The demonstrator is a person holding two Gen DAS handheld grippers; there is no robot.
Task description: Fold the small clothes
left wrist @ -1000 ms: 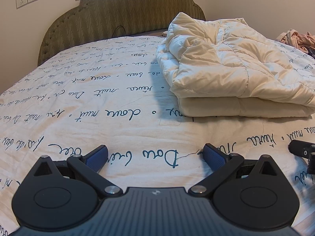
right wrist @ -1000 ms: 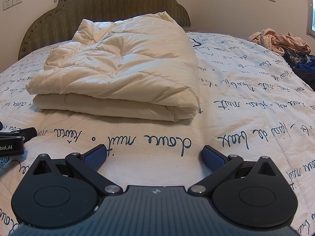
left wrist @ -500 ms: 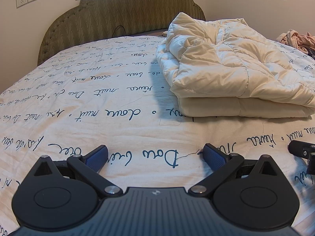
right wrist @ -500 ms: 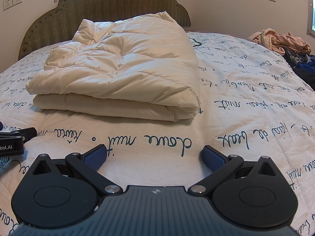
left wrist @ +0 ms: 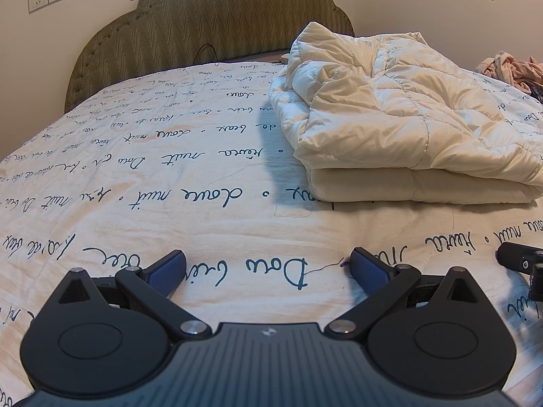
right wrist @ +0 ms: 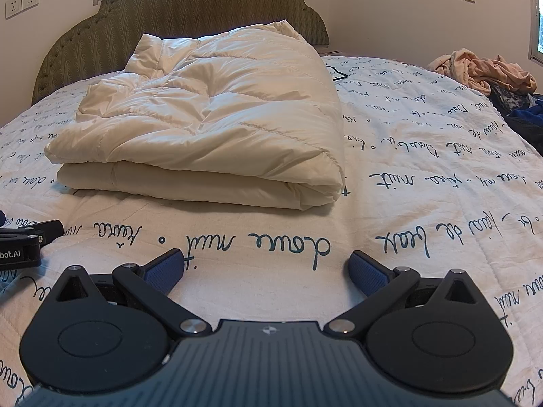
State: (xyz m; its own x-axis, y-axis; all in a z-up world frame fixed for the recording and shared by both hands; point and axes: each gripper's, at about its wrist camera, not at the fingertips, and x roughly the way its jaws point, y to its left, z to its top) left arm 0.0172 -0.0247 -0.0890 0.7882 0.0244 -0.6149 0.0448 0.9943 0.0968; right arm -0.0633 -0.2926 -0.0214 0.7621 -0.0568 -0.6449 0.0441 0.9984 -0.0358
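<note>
Pink clothes (right wrist: 482, 73) lay in a heap at the far right side of the bed (right wrist: 424, 176), beyond a folded white quilt (right wrist: 217, 129). They looked soft, light and floppy, best pinched at an edge. Left gripper (left wrist: 268, 266) and right gripper (right wrist: 266, 264) rested open and empty on the bed.

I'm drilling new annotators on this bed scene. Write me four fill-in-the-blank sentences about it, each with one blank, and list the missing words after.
1. The jaws of the left gripper and the right gripper are both ____.
2. The cream duvet on the bedspread lies ____, not spread out.
3. The writing printed on the bedspread is dark ____.
4. The heap of pinkish clothes lies to the ____ of the duvet in the right wrist view.

Missing words: open; folded; blue; right
</note>
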